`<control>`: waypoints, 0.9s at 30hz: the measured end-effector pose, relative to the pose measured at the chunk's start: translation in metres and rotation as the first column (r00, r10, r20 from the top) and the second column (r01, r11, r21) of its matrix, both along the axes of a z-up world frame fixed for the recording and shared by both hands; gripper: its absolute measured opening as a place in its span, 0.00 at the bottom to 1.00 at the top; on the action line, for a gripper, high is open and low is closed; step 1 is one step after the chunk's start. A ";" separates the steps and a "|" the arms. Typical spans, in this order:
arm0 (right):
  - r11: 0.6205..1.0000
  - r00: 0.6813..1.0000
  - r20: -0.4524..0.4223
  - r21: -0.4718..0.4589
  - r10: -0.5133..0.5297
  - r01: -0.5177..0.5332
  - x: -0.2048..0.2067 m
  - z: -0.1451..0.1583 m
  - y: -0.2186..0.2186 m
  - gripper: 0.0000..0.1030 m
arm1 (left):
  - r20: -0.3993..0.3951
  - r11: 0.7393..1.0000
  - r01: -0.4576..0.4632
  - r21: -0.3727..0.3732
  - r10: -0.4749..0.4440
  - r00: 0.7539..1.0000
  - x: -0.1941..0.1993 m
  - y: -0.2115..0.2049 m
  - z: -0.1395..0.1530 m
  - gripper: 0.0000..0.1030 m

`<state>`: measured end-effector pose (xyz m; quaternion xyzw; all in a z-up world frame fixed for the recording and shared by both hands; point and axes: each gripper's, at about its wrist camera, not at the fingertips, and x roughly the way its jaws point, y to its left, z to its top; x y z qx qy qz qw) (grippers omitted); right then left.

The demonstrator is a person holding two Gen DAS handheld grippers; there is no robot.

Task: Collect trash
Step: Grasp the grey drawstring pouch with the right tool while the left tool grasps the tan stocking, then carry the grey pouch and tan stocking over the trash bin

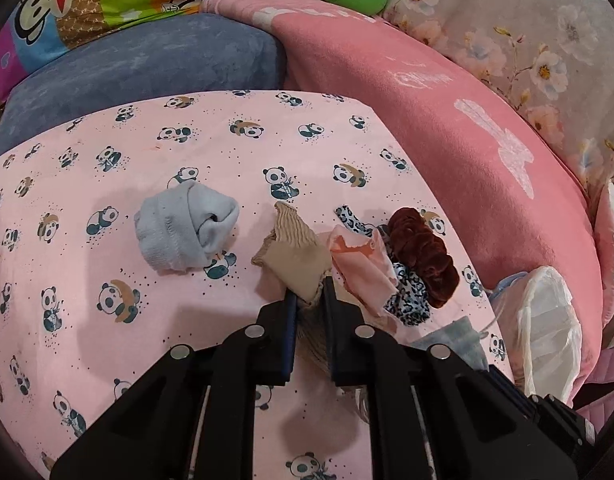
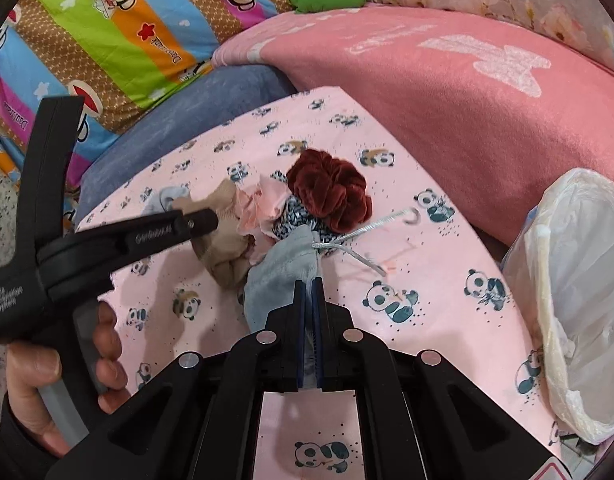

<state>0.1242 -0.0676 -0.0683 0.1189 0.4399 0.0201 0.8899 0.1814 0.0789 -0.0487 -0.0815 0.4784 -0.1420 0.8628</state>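
My left gripper [image 1: 309, 290] is shut on a beige ribbed sock [image 1: 293, 252] on the pink panda-print cloth [image 1: 147, 320]. It also shows in the right wrist view [image 2: 205, 220], pinching the beige sock [image 2: 227, 248]. My right gripper [image 2: 309, 282] is shut on a grey-blue drawstring pouch [image 2: 281, 272]. A pile beside them holds a dark red velvet scrunchie [image 2: 329, 190], a pink fabric scrap [image 2: 259, 204] and a leopard-print scrunchie [image 1: 409, 292]. A rolled grey sock [image 1: 187, 228] lies to the left.
A bin lined with a white plastic bag [image 2: 579, 288] stands at the right edge of the cloth, also in the left wrist view [image 1: 547, 320]. A pink blanket [image 1: 447, 140], a blue cushion [image 1: 147, 64] and a striped monkey-print quilt [image 2: 107, 40] lie behind.
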 end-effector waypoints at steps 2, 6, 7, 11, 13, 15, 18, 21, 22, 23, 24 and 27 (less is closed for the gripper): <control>1.000 1.000 0.021 0.002 -0.007 0.007 -0.004 0.009 -0.002 0.05 | 0.019 1.000 0.003 0.000 -0.003 1.000 -0.007 0.000 0.010 0.11; 1.000 0.998 0.064 0.001 -0.023 0.023 -0.012 0.026 -0.009 0.05 | 0.062 1.000 0.022 0.001 -0.022 0.998 -0.018 -0.005 0.030 0.11; 1.000 0.997 0.076 -0.001 -0.031 0.031 -0.015 0.031 -0.011 0.05 | 0.072 1.000 0.029 0.004 -0.029 0.997 -0.021 -0.008 0.035 0.11; 0.998 0.992 0.111 0.001 -0.063 0.063 -0.024 0.045 -0.023 0.05 | 0.101 0.998 0.057 0.005 -0.058 0.993 -0.030 -0.020 0.047 0.11; 0.997 0.989 0.125 0.002 -0.081 0.081 -0.029 0.051 -0.031 0.05 | 0.108 0.998 0.070 0.008 -0.071 0.992 -0.035 -0.027 0.049 0.11; 0.995 0.985 0.137 0.005 -0.101 0.101 -0.035 0.057 -0.040 0.05 | 0.115 0.996 0.084 0.016 -0.086 0.990 -0.040 -0.035 0.051 0.11; 0.991 0.979 0.153 0.013 -0.137 0.137 -0.044 0.063 -0.056 0.05 | 0.123 0.994 0.104 0.028 -0.106 0.987 -0.049 -0.044 0.053 0.11; 0.983 0.969 0.166 0.029 -0.182 0.180 -0.053 0.068 -0.077 0.05 | 0.128 0.991 0.126 0.037 -0.130 0.983 -0.056 -0.055 0.056 0.11; 0.981 0.966 0.169 0.034 -0.194 0.191 -0.056 0.069 -0.082 0.05 | 0.130 0.990 0.132 0.042 -0.137 0.982 -0.059 -0.058 0.056 0.11; 0.980 0.964 0.171 0.037 -0.201 0.198 -0.057 0.068 -0.087 0.05 | 0.133 0.989 0.141 0.047 -0.146 0.980 -0.061 -0.063 0.057 0.11; 0.977 0.961 0.174 0.042 -0.214 0.210 -0.060 0.069 -0.093 0.05 | 0.135 0.987 0.151 0.051 -0.156 0.978 -0.063 -0.068 0.058 0.11; 0.972 0.956 0.175 0.051 -0.236 0.231 -0.066 0.069 -0.109 0.05 | 0.139 0.982 0.176 0.062 -0.183 0.973 -0.069 -0.082 0.059 0.11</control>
